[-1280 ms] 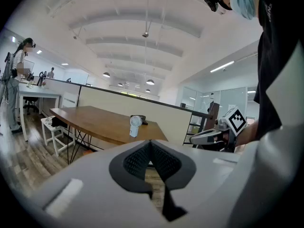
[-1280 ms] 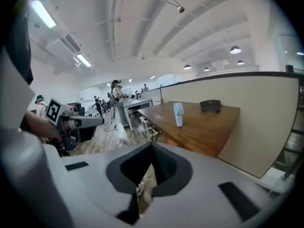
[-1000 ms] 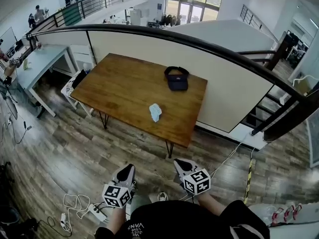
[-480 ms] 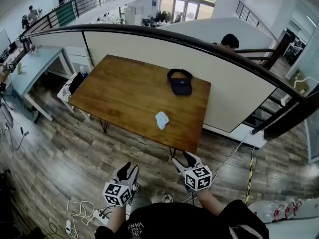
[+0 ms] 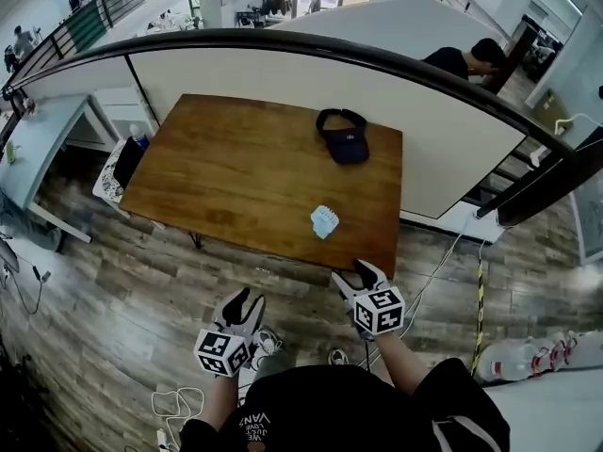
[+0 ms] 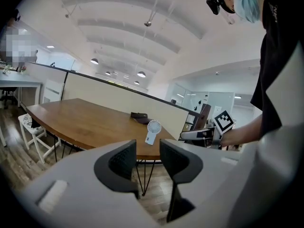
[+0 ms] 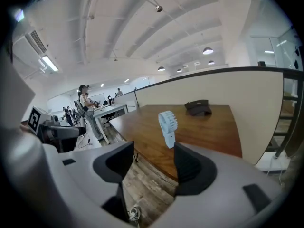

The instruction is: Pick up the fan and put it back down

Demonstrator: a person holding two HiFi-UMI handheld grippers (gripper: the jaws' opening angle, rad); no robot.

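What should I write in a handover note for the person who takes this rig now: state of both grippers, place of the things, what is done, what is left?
Left gripper: open, jaws have just been opening, nothing between them, short of the table.
Right gripper: open, jaws have just been opening, nothing between them, close to the table's near edge, the nearer one to the fan.
Fan: stands on the table by that near edge; neither gripper touches it. A dark visor cap lies at the far side.
Done: no step shows as done.
Left: reach the fan, grip it, lift it, set it back down.
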